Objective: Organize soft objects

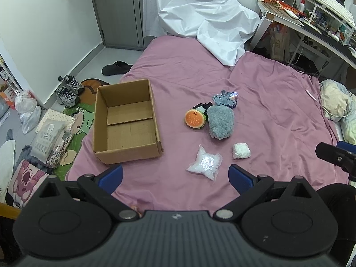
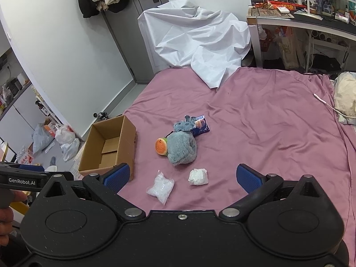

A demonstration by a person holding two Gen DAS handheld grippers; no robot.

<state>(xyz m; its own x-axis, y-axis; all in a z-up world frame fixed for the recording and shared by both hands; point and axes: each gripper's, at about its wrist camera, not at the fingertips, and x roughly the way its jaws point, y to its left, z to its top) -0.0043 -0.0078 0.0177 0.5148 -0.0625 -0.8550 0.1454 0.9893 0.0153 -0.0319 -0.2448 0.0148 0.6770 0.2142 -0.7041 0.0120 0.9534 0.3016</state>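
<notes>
On the pink bedsheet (image 1: 278,115) (image 2: 267,122) lie a grey plush toy (image 1: 220,120) (image 2: 181,149), an orange burger plush (image 1: 194,119) (image 2: 161,146) touching its left side, a clear bag of white beads (image 1: 205,163) (image 2: 161,187) and a small white wrapped bundle (image 1: 241,151) (image 2: 198,176). An open, empty cardboard box (image 1: 126,120) (image 2: 109,146) stands to their left. My left gripper (image 1: 175,175) is open above the near bed edge, holding nothing. My right gripper (image 2: 182,176) is open too, hovering short of the two white packets.
A small blue packet (image 2: 201,125) lies behind the grey plush. A crumpled white sheet (image 1: 207,17) (image 2: 198,37) covers the bed's far end. A cluttered desk (image 1: 311,15) (image 2: 311,15) is at right, a pillow (image 1: 336,100) at the right edge. Shoes and bags (image 1: 66,91) litter the floor at left.
</notes>
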